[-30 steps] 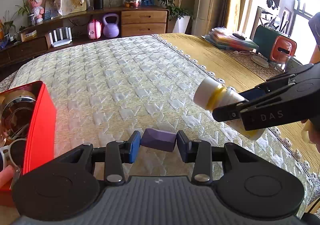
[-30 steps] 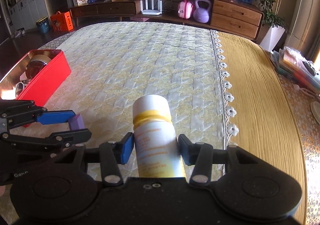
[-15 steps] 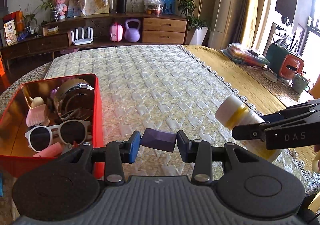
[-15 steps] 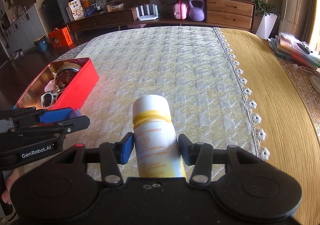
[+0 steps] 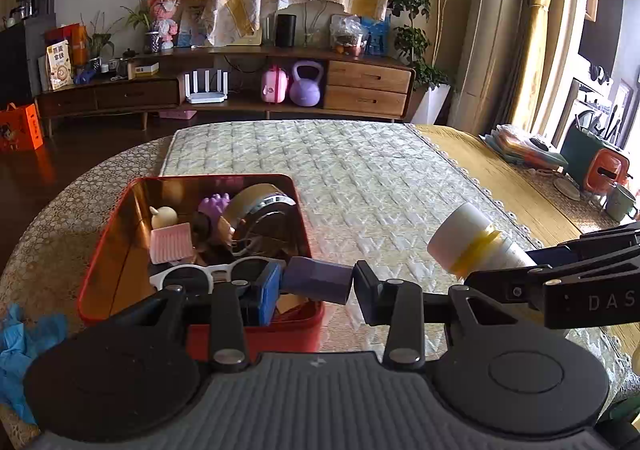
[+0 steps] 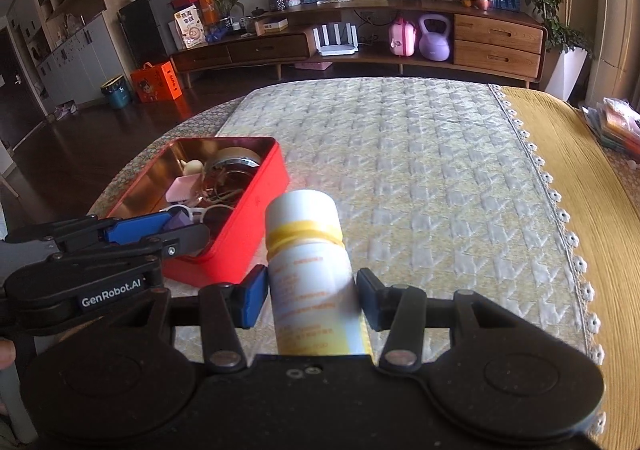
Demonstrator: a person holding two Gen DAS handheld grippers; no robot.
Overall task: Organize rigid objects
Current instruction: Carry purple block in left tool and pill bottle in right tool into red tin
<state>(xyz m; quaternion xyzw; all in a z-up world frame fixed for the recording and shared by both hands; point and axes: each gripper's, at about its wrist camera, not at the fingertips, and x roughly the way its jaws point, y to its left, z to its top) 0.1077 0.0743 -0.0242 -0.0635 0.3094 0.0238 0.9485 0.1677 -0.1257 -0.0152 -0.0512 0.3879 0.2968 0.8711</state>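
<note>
Quilted bed [image 5: 380, 178] holds red tin [image 5: 104, 270]; grippers carry items.

Dark wood floor [image 6: 80, 142], long wooden sideboard [image 5: 224, 90] w/ drawers, yellow curtain [image 5: 540, 30], sunlit window rt, potted plant [image 5: 416, 34]

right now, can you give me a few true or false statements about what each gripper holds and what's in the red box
1. The left gripper holds a purple block. True.
2. The right gripper is empty. False: it is shut on a white bottle with a yellow band.
3. The red box already holds white sunglasses. True.
4. The bottle lies inside the red box. False: it is held above the quilted cloth, beside the box.
5. The purple block hangs over the box's near corner. True.
</note>
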